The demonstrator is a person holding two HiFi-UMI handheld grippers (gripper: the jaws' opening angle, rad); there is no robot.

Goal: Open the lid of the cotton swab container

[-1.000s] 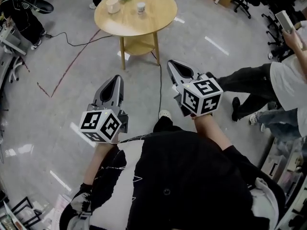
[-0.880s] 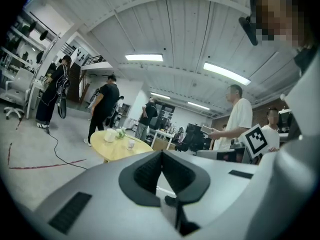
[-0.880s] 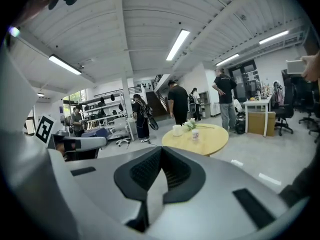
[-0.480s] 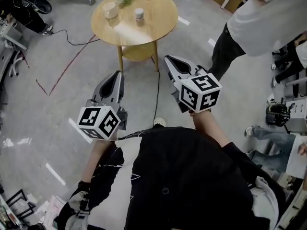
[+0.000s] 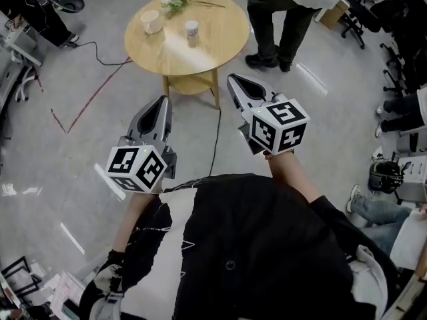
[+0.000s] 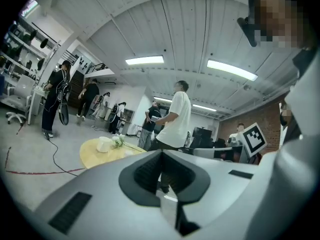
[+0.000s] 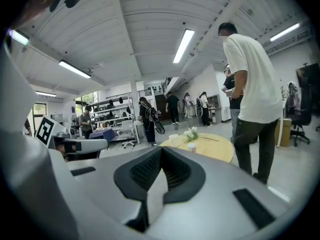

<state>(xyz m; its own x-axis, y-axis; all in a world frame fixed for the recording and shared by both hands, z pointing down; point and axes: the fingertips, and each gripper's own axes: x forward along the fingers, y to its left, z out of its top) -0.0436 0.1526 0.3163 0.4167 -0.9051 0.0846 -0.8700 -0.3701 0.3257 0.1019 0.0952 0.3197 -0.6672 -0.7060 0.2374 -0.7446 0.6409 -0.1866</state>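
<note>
Container (image 5: pixel 191 29) on far desk (image 5: pixel 220 39), well ahead of empty, closed left tool (image 5: pixel 161 107) and right tool (image 5: pixel 237 84), probably nearer the right.

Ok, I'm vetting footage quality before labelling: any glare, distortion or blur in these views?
Head view: fisheye bends the room's edges; lamp streaks glare off the glossy floor; the round table is sharp. Left gripper view: black vignetted corners, the left tongs soft up close. Right gripper view: same vignette, the ceiling lamp blown out.
</note>
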